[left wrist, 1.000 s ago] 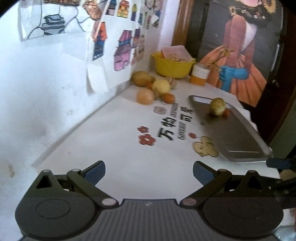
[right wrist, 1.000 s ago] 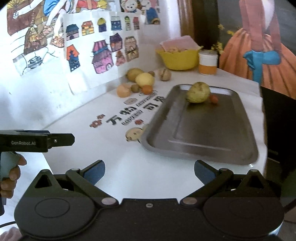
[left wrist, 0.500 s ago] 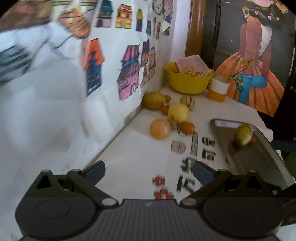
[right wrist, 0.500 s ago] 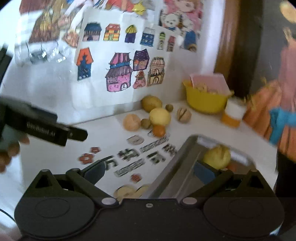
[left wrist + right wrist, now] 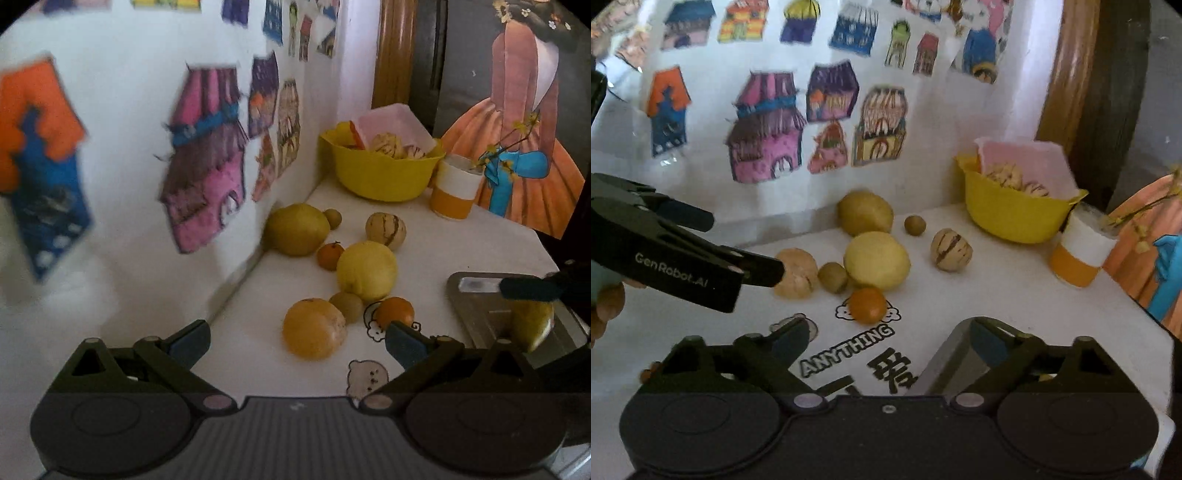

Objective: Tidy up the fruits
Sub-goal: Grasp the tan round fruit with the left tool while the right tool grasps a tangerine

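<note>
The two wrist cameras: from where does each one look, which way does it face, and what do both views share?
Left wrist: sits behind the open left gripper, facing the fruit pile by the wall; the right gripper's finger enters at right.
Right wrist: sits behind the open right gripper, facing the wall; the left gripper and fingers of a hand show.
Shared: yellow bowl, orange fruit.

The white table (image 5: pixel 480 243) bears loose fruits (image 5: pixel 366 270), a yellow bowl (image 5: pixel 384 173), an orange-and-white cup (image 5: pixel 453 192) and a metal tray (image 5: pixel 476 314).
</note>
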